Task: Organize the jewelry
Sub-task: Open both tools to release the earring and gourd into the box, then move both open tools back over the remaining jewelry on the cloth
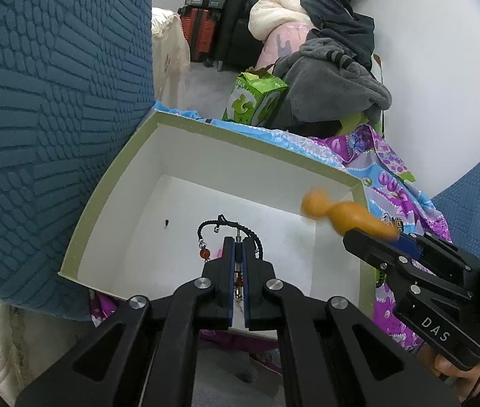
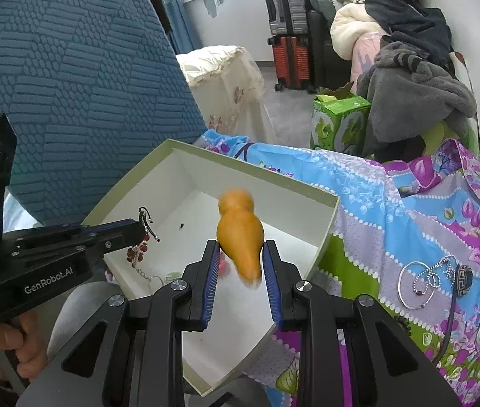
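Jewelry hangs over an open white box (image 1: 84,237) with an olive-green rim, set on a floral bedspread (image 2: 392,203). The left gripper (image 1: 239,247) is clamped tight on a black cord bracelet (image 1: 213,225) with amber-red and silver beads, above the box floor. The right gripper (image 2: 241,254) pinches a smooth orange gourd-shaped pendant (image 2: 240,234) over the box's right side. A silver bangle (image 2: 416,285) and ball chain (image 2: 443,271) lie on the bedspread.

An open green-rimmed white box (image 2: 325,234) lies on the bed. Over it hang a black-corded red-beaded piece (image 2: 138,251) and an orange gourd pendant (image 2: 240,234). Silver chains (image 2: 426,279) lie right.
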Demonstrator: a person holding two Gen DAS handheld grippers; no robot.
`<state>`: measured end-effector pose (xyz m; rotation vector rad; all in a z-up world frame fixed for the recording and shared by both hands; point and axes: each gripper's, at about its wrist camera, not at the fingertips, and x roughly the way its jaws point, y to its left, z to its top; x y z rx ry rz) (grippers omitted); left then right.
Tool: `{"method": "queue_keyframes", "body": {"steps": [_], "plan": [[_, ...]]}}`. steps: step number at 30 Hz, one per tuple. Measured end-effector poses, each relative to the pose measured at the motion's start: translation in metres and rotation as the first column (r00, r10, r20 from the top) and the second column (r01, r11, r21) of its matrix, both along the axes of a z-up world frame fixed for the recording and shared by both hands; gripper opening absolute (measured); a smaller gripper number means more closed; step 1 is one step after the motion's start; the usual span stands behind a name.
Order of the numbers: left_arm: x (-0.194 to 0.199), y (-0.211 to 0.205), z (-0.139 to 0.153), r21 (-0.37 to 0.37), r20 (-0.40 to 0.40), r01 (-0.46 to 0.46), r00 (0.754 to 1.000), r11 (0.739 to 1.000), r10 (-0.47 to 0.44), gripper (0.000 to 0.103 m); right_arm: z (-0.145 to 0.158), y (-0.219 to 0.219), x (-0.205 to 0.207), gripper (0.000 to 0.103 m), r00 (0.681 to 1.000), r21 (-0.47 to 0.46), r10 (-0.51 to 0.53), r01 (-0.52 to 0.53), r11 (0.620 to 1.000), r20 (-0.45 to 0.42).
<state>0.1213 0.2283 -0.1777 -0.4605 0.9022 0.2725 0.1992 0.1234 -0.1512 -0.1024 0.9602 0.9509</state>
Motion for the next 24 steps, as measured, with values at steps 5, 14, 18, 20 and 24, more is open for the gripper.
{"method": "queue_keyframes", "body": {"steps": [5,14,18,20,24], "plan": [[0.001,-0.002,0.01,0.037,-0.02,-0.004,1.0,0.999,0.005,0.003,0.003,-0.002,0.002,0.024,1.0,0.012,0.001,-0.001,1.0,-0.016],[-0.004,-0.019,0.06,0.102,0.076,-0.013,0.997,0.995,0.005,0.05,0.044,-0.03,0.008,0.025,0.998,0.084,-0.032,0.029,0.996,0.045],[-0.003,-0.034,0.088,0.129,0.124,0.004,0.992,0.992,-0.02,0.05,0.072,-0.053,0.012,0.025,0.994,0.126,-0.069,0.057,0.99,0.087],[-0.002,-0.041,0.099,0.135,0.148,0.009,0.989,0.991,-0.029,0.05,0.086,-0.066,0.014,0.025,0.99,0.144,-0.089,0.073,0.987,0.107],[-0.002,-0.064,0.126,0.148,0.214,0.035,0.975,0.988,-0.067,0.05,0.112,-0.095,0.017,0.025,0.98,0.174,-0.128,0.101,0.98,0.149]]}}
